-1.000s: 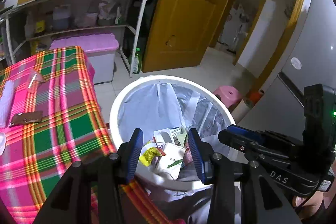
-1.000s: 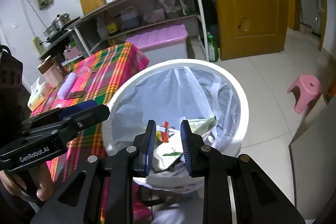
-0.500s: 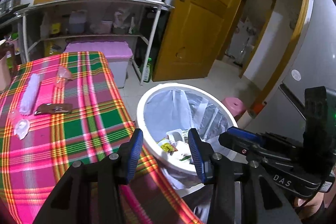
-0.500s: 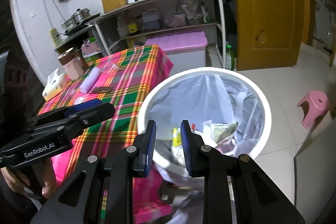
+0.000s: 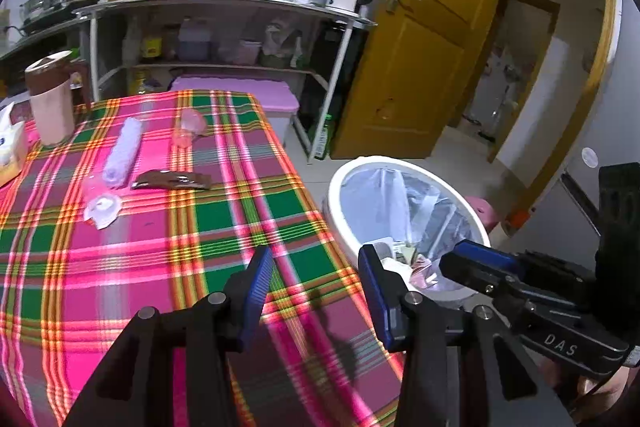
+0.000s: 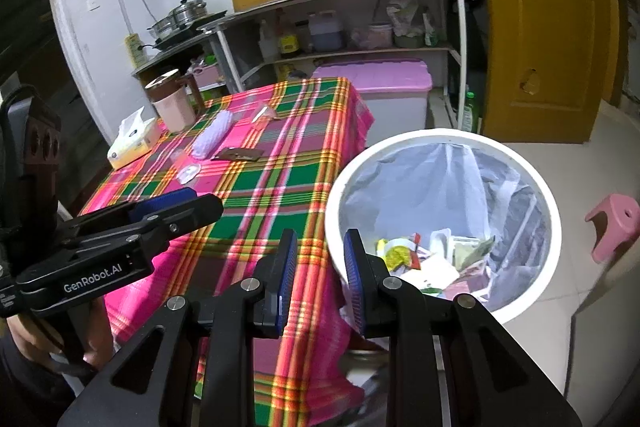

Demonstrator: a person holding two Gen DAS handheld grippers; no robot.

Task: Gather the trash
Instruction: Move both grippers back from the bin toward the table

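Both claws are empty, their jaws apart. The left claw (image 5: 314, 291) hangs low in the frame over a plaid counter (image 5: 160, 251). The right claw (image 6: 318, 271) sits beside a white trash bin (image 6: 440, 137), lower right. A brown wrapper (image 5: 172, 181) lies on the counter at upper left.

White walls are being lit evenly; a metal shelf unit (image 6: 360, 27) is being flanked by a yellow door (image 6: 548, 27); pale floor tiles (image 6: 600, 155).
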